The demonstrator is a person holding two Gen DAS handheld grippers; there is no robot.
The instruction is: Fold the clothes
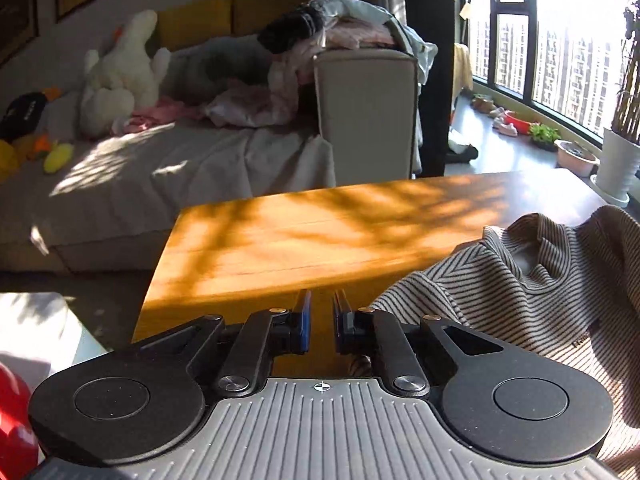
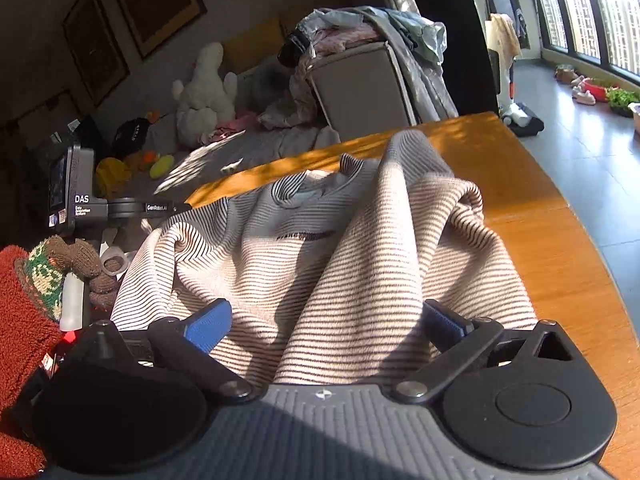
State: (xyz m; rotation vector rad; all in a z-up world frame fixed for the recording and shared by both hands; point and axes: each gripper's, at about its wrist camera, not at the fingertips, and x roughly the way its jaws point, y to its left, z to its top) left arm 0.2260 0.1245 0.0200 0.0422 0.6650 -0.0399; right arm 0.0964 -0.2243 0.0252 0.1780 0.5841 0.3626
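Note:
A brown-and-white striped shirt (image 2: 320, 232) lies crumpled on the wooden table (image 2: 540, 240), collar toward the far side, with one fold standing up in a ridge. My right gripper (image 2: 326, 308) is open wide over the shirt's near edge, and cloth lies between and under its blue fingertips (image 2: 208, 326). In the left wrist view the shirt (image 1: 520, 292) is at the right. My left gripper (image 1: 322, 304) hovers over bare table (image 1: 280, 240) just left of it. A narrow gap separates its pads and nothing is in it.
Behind the table is a sofa (image 1: 160, 168) with a white plush toy (image 1: 120, 76) and a heap of clothes (image 1: 344, 28) on its armrest. A red fleece sleeve (image 2: 20, 320) and a knitted item (image 2: 60, 264) are at the left. Potted plants (image 1: 618, 160) stand by the window.

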